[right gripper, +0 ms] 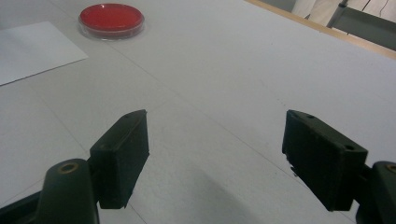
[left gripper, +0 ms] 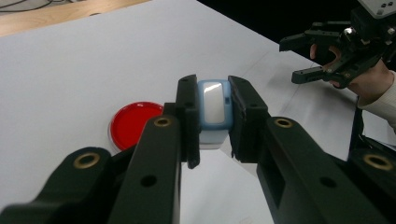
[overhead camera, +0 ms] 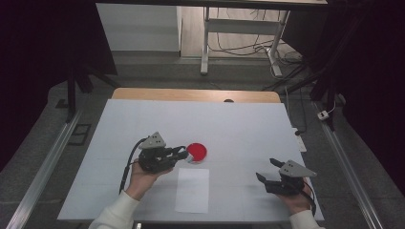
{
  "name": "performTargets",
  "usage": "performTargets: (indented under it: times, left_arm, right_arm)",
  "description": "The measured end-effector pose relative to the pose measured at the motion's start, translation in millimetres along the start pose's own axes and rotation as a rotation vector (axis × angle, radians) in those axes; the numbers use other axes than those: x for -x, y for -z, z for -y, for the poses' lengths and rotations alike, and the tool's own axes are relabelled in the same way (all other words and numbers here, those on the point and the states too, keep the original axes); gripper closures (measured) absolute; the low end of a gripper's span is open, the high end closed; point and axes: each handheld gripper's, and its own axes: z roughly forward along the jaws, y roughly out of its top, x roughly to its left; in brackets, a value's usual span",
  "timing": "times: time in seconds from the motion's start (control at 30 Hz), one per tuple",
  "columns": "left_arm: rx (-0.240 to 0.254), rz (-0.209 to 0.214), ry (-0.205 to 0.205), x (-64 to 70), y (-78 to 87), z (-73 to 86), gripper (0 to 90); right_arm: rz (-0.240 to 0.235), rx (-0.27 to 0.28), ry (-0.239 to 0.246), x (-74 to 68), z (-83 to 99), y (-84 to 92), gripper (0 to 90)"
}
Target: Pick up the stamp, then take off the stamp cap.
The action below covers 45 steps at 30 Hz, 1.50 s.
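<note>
My left gripper (overhead camera: 183, 153) is shut on a small light-blue block (left gripper: 214, 109) with a glossy white face, held between the pads just above the table. A round red dish (overhead camera: 197, 151) sits right beside the jaw tips; in the left gripper view the red dish (left gripper: 134, 122) lies to the left of the held block. My right gripper (overhead camera: 267, 170) rests low at the table's near right, open with nothing between its fingers. From its own view the right gripper (right gripper: 217, 154) has bare table in the gap, and the red dish (right gripper: 111, 19) lies far off at upper left.
A white sheet of paper (overhead camera: 192, 190) lies flat near the front edge, between the two hands. The white table top (overhead camera: 229, 124) ends in a wooden strip at the far side. The right gripper (left gripper: 306, 58) appears at upper right of the left gripper view.
</note>
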Motion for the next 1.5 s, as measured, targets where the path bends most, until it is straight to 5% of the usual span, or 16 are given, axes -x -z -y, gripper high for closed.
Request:
performTargets:
  times: [0.57, 0.87, 1.5]
  left_arm:
    - [-0.004, 0.030, -0.006, -0.6, -10.7, -1.2, 74.7]
    - [-0.010, 0.064, -0.010, -6.5, -13.9, -2.6, 74.7]
    - [-0.017, 0.091, -0.030, 7.4, -19.2, -4.8, 74.7]
  right_arm:
    - [0.009, 0.011, 0.006, -2.1, -0.3, -1.5, 22.2]
    - [0.036, 0.042, -0.042, -3.5, -7.1, -1.3, 22.9]
    - [0.002, 0.058, -0.051, -32.0, -30.2, -15.7, 27.6]
